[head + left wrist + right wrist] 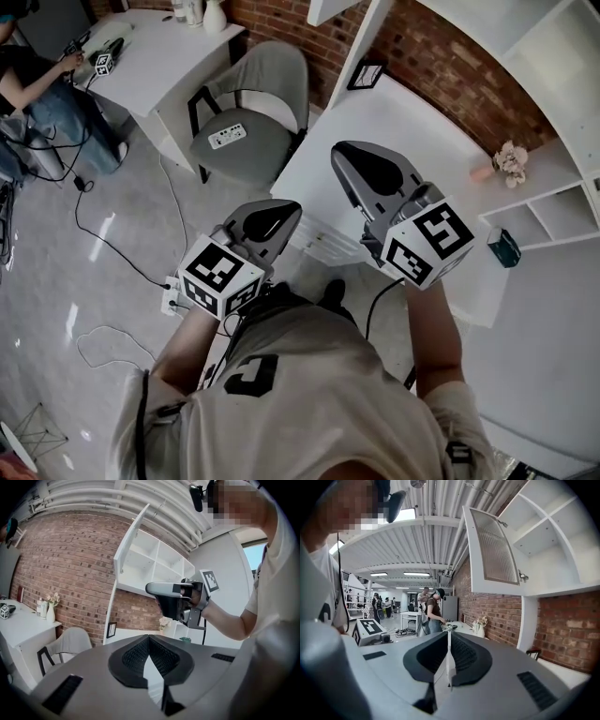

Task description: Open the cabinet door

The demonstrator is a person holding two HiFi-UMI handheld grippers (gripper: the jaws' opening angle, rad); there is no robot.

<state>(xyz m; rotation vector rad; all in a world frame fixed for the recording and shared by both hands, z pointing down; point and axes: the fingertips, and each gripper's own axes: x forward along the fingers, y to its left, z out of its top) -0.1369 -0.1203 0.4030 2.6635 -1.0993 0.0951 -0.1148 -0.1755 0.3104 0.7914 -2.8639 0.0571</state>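
The white upper cabinet's door point(129, 541) stands swung wide open, and bare shelves point(154, 559) show behind it. In the right gripper view the same door point(492, 550), with a ribbed panel, hangs above and to the right. Neither gripper touches it. My right gripper point(339, 155) is shut with nothing in it, over the white desk; its tips point(449, 629) point along the room, below the door. My left gripper point(292, 208) is lower and nearer my body. Its jaws point(149, 638) meet at the tips and hold nothing. The right gripper point(151, 588) also shows ahead in the left gripper view.
A white desk point(403, 122) lies under the cabinet, with a picture frame point(366, 73), flowers point(511, 161) and a teal object point(503, 247) on or near it. A grey chair point(253, 112) stands to its left. Cables and a power strip point(169, 292) lie on the floor. A person point(37, 84) works at the far table.
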